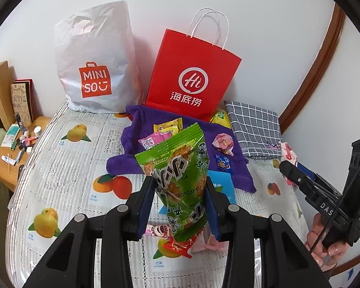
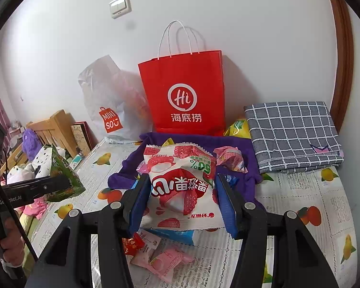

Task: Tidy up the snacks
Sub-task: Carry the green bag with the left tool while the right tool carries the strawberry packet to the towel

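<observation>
Left gripper (image 1: 180,206) is clamped on a green snack pack (image 1: 180,175), pads pressing both sides, pack held upright above the table (image 1: 67,168) w/ its fruit-print cover. Right gripper (image 2: 183,199) is clamped on a white-and-red strawberry snack pack (image 2: 180,182), also lifted off the table, print upside down in right wrist view.

Against the wall at the table's back edge: a white plastic bag (image 1: 96,55) toward the left, a red paper bag (image 1: 192,72) beside it, handles up. A purple cloth (image 1: 132,141) lies in front of the red bag, w/ several small snacks on it: yellow packet (image 1: 168,126), pink wrapped piece (image 1: 223,142), small blue one (image 1: 224,164). A grey checked cloth (image 2: 292,134) sits folded at the back right corner; a yellow-green packet (image 2: 238,128) between it and the red bag.

Near the front edge, under the grippers: a small red packet (image 2: 132,242), pink packets (image 2: 160,261), a blue packet (image 2: 177,235) flat on the cover.
</observation>
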`<state>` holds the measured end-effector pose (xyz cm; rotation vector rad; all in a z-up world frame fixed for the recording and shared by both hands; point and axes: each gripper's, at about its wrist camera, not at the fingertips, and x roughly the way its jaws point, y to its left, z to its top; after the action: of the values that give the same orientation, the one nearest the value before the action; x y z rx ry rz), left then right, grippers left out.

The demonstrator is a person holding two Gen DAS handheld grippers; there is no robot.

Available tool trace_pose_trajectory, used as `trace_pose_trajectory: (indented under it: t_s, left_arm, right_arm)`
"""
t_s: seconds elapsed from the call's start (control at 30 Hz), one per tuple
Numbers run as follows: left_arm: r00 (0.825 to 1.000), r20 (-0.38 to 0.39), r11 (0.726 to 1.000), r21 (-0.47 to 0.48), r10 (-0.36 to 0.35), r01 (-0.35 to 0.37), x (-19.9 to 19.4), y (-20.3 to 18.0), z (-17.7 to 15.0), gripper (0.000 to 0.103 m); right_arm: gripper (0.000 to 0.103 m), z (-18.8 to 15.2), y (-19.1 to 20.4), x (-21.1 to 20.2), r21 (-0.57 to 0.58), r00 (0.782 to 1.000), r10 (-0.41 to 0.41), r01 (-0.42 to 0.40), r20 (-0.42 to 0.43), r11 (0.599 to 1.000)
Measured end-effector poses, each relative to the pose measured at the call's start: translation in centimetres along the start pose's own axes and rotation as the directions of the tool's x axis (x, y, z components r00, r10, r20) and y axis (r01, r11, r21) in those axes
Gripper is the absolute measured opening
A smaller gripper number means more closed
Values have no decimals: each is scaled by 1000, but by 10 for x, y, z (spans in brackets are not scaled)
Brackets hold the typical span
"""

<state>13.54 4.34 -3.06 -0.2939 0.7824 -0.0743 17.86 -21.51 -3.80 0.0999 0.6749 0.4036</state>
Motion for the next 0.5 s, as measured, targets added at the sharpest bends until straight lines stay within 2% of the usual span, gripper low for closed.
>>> trace_pose_trajectory:
  t_s: [0.3, 0.5]
  left_arm:
    - [1000, -23, 1000, 13, 4, -4, 4, -2, 4, 38]
    - [999, -40, 998, 53, -27, 29, 13, -1, 21, 38]
  right_arm:
    - [54, 0, -7, 3, 26, 1000, -13, 13, 3, 1000]
    - [54, 3, -12, 9, 62, 998, -64, 63, 5, 996]
